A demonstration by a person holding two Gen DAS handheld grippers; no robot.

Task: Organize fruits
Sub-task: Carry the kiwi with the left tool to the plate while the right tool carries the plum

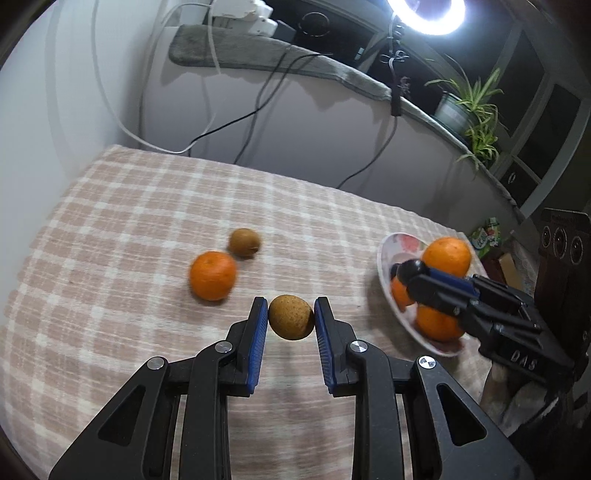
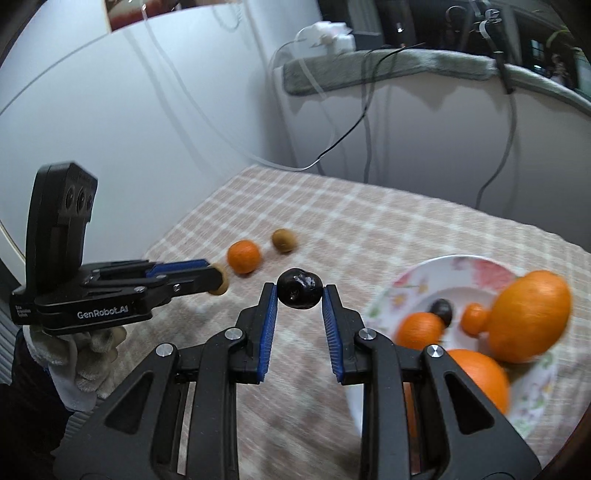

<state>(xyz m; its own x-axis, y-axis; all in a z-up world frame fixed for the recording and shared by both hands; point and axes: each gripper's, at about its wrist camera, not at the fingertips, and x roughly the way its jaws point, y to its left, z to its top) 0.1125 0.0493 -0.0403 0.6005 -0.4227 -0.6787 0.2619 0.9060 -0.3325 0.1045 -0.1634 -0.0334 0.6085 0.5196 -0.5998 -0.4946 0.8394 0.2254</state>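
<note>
My left gripper [image 1: 291, 317] is shut on a brown kiwi [image 1: 291, 316] and holds it above the checked tablecloth [image 1: 129, 206]. It also shows in the right wrist view [image 2: 218, 280] at the left. My right gripper [image 2: 299, 293] is shut on a dark plum [image 2: 300, 292], held left of the flowered plate [image 2: 424, 280]. The plate [image 1: 388, 258] holds several oranges [image 2: 528, 317] and a second dark plum [image 2: 442, 310]. A loose orange [image 1: 213, 275] and another kiwi [image 1: 243, 242] lie on the cloth, also seen in the right wrist view, orange [image 2: 243, 256] and kiwi [image 2: 284, 240].
White appliance wall with hanging cables [image 1: 258, 107] stands behind the table. A grey mat [image 1: 277, 55], ring light [image 1: 428, 14] and potted plant [image 1: 472, 107] are on the ledge at back right. The table's far edge [image 1: 258, 166] is close behind the loose fruit.
</note>
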